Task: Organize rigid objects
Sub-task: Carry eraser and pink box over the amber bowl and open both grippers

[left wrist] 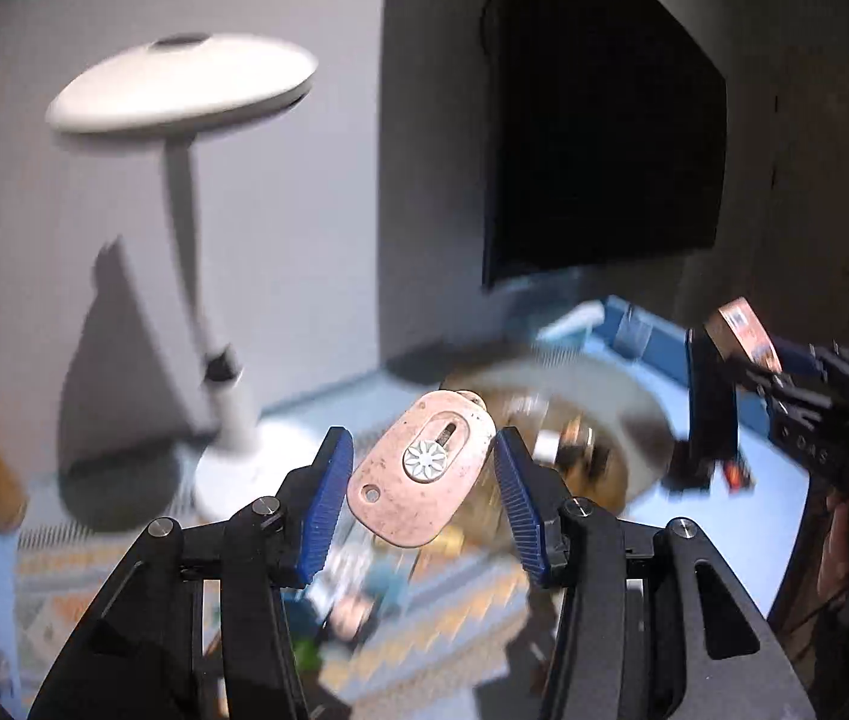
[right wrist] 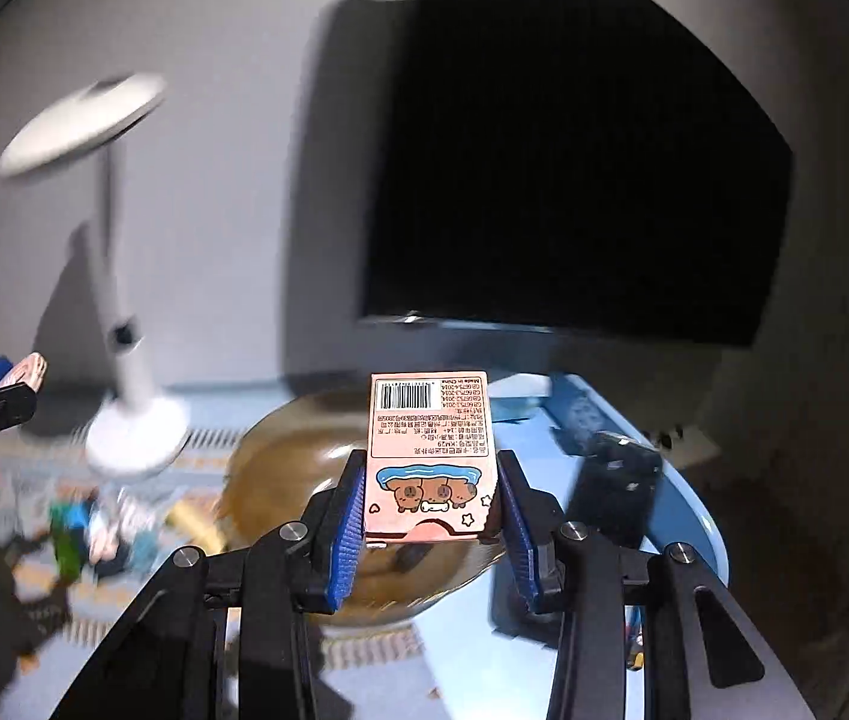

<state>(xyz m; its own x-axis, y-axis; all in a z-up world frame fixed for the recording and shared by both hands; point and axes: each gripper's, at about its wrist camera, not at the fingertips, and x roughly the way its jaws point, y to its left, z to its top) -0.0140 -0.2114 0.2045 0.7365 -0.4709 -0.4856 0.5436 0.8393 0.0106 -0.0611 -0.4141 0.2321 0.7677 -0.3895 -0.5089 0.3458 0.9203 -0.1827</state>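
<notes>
Left gripper (left wrist: 424, 501) carries a flat pink utility cutter (left wrist: 421, 468) between its blue pads, tilted, though whether the pads actually clamp it or it only sits loosely between them cannot be told from this view. Right gripper (right wrist: 427, 510) is closed on a pink card box (right wrist: 429, 450) printed with cartoon animals and a barcode, held upright by its lower sides.

Just below and beyond both grippers lies a brown round basket (right wrist: 304, 456) on the pale blue table (right wrist: 682, 510), with a few small items blurred inside it. By my reading, both things are mid-carry toward that basket; the next move calls for lowering each over its rim and releasing without the two grippers colliding.

Left of the basket, a scatter of small coloured objects (right wrist: 100, 528) waits on a patterned mat (left wrist: 472, 618). Farther off stand a white desk lamp (left wrist: 184, 84) and a dark monitor (right wrist: 574, 180) against the wall.

Only the left wrist view shows the cutter's white slider wheel and the right gripper from the side; only the right wrist view shows the box's print and a black object (right wrist: 616, 486) to the right of the basket
</notes>
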